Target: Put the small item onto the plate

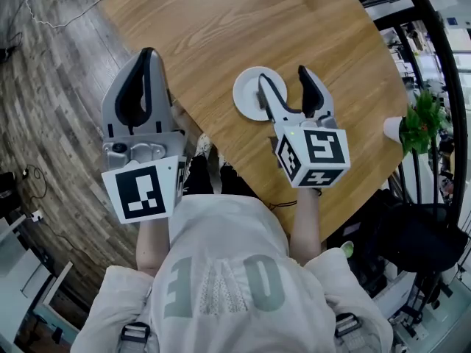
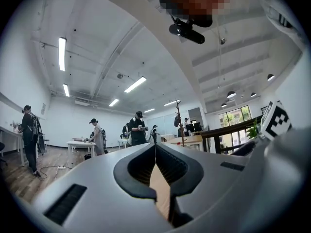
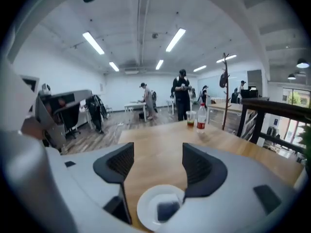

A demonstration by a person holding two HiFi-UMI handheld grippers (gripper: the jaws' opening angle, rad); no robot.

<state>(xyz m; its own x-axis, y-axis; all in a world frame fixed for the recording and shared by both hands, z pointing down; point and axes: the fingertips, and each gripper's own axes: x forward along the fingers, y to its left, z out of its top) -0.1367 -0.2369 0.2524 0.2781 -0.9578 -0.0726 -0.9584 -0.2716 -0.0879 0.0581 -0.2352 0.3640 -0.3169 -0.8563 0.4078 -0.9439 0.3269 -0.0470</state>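
A white plate (image 1: 249, 94) lies near the front of the round wooden table (image 1: 243, 28). In the right gripper view a small dark item (image 3: 168, 210) rests on the plate (image 3: 148, 208); in the head view the item is hidden. My right gripper (image 1: 283, 76) hovers just over the plate's right side, open, with nothing between its jaws (image 3: 156, 152). My left gripper (image 1: 147, 54) is held at the table's left edge, away from the plate, shut and empty. In its own view the left gripper (image 2: 155, 147) points out across the room.
A clear bottle (image 3: 201, 116) and a cup (image 3: 190, 119) stand at the table's far end. A green plant in a white pot (image 1: 416, 121) and a black railing (image 1: 441, 65) are on the right. Several people stand in the room behind.
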